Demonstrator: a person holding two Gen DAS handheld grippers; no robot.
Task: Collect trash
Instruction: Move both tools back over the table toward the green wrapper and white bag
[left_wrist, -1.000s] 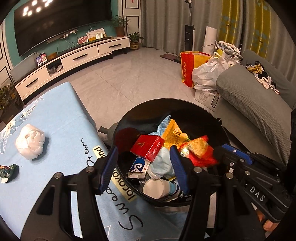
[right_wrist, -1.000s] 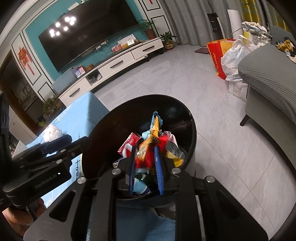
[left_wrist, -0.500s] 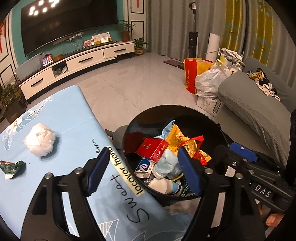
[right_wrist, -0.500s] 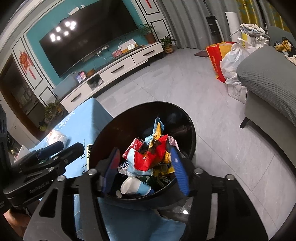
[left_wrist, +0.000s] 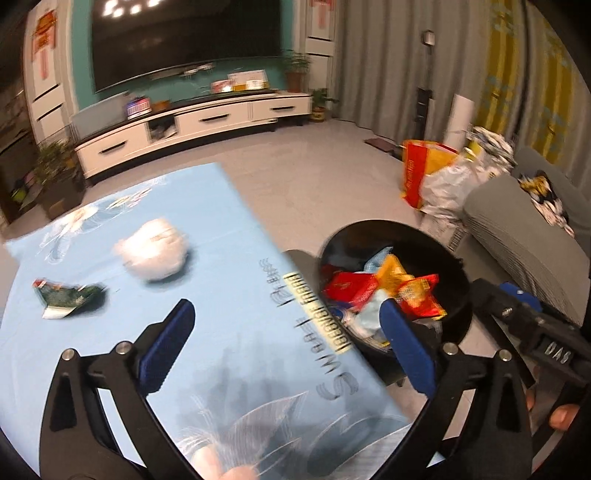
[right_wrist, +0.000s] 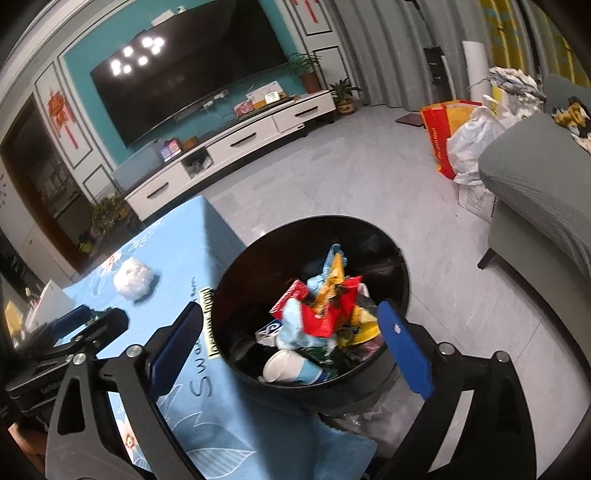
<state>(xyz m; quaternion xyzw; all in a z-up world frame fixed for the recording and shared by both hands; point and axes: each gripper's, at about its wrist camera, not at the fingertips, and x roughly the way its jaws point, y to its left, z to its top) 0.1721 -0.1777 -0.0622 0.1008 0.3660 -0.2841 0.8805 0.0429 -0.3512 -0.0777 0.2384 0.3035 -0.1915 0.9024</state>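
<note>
With both sets of jaws opening and empty, we judge the white crumpled wad light and soft, best pinched across its middle.

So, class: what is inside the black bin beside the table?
The black bin holds a red packet, a yellow wrapper, blue tissue and a white cup. Anything beneath that pile is hidden.

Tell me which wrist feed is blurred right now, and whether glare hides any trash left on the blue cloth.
Left wrist view: motion-smeared; the white wad and the green wrapper on the blue cloth read soft, but no glare covers them. Right wrist view: mostly sharp; the bin is crisp, and ceiling lights glare only on the TV screen.
</note>
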